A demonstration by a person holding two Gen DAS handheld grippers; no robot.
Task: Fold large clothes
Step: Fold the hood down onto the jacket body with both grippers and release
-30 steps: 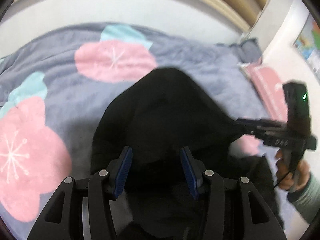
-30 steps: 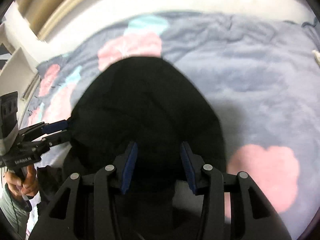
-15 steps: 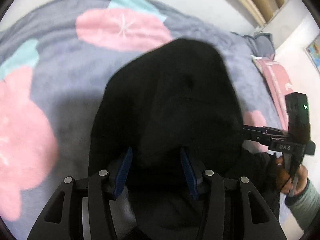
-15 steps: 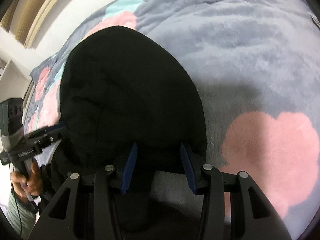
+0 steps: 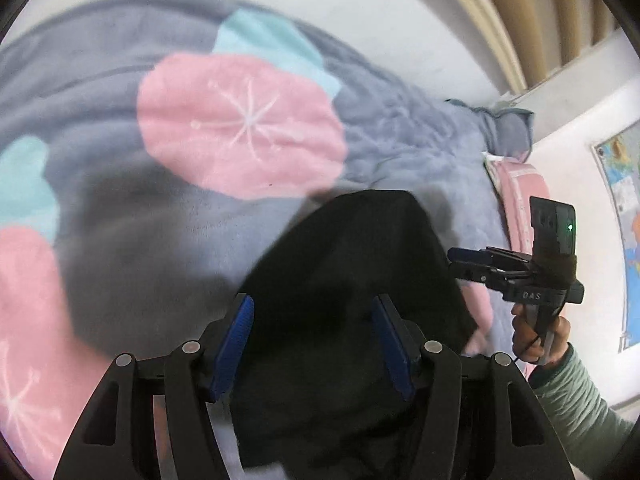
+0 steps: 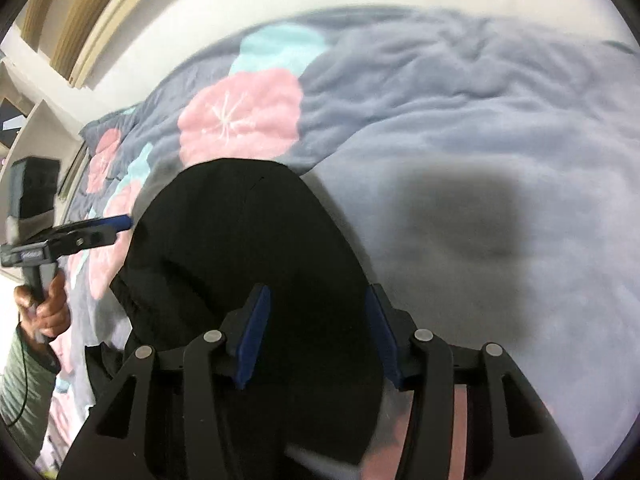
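The black garment (image 5: 352, 280) is lying on the bed's grey flowered blanket (image 5: 120, 208), filling the lower middle of both wrist views and running upward from the jaws to a rounded far edge near mid-frame. In the left wrist view the left gripper (image 5: 314, 340) is sitting over the near part of the cloth; its jaws have just been opening, and the blue pads (image 5: 236, 340) are standing apart on either side of the fabric, seemingly not pressing on it, so the hold looks released. In the right wrist view the right gripper (image 6: 316, 332) is doing the same: jaws just widened, pads clear of the dark cloth (image 6: 248, 240) that is passing between them. The other tool is showing at each frame's side edge, level with the cloth's flank, so both hands are about equally near. The garment's long axis seems to be running straight ahead of both jaws. The next fold probably depends on regrasping an edge squarely across that axis.
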